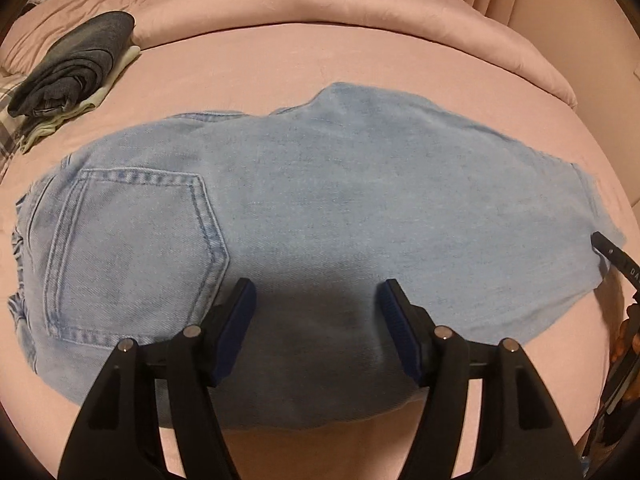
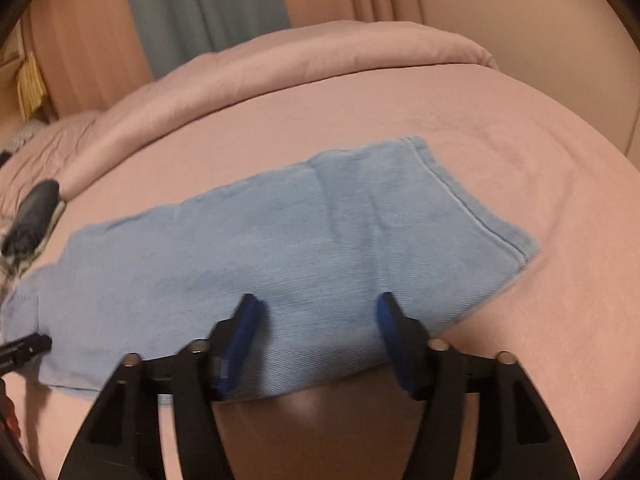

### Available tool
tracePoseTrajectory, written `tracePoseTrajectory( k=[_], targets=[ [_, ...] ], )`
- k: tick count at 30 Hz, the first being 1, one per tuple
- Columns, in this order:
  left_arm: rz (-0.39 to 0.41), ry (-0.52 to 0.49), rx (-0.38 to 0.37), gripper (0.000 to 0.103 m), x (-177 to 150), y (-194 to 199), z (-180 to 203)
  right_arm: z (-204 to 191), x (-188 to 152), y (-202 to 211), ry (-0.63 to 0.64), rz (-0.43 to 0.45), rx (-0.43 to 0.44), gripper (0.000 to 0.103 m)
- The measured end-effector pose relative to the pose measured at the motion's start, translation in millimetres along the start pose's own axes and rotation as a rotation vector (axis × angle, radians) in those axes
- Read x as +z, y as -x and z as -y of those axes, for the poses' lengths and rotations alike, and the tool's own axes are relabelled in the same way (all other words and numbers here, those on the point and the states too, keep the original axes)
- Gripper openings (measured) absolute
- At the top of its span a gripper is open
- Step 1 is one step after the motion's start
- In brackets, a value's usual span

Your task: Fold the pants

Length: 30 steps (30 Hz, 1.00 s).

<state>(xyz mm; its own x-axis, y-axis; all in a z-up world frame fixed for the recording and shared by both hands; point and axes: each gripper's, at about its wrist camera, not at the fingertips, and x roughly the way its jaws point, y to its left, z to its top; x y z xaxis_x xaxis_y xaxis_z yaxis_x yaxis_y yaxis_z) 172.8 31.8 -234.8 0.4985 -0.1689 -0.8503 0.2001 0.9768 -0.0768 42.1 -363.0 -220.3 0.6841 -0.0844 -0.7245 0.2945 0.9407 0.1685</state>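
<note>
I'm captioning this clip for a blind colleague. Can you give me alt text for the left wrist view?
Light blue jeans lie folded flat on a pink bed, back pocket at left. The left gripper hovers over their near edge, jaws open and empty. Dark folded clothes sit at far left.

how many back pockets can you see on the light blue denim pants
1. The stitched back pocket lies at the left end of the light blue denim pants, near the waistband. A second may be folded underneath, hidden.
</note>
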Motion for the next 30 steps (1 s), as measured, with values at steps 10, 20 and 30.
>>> tracePoseTrajectory(
  k=[10,20,30],
  targets=[
    [0.136,0.290,-0.109,0.087,-9,70,-73,-29,-13,27,-0.139,0.052,0.306,0.065],
    [0.230,0.611,-0.184,0.091,-59,118,-165,-98,-22,28,-0.067,-0.020,0.487,0.066],
    [0.214,0.788,-0.407,0.089,-80,95,-187,-130,-39,27,0.012,-0.098,0.481,0.068]
  ],
)
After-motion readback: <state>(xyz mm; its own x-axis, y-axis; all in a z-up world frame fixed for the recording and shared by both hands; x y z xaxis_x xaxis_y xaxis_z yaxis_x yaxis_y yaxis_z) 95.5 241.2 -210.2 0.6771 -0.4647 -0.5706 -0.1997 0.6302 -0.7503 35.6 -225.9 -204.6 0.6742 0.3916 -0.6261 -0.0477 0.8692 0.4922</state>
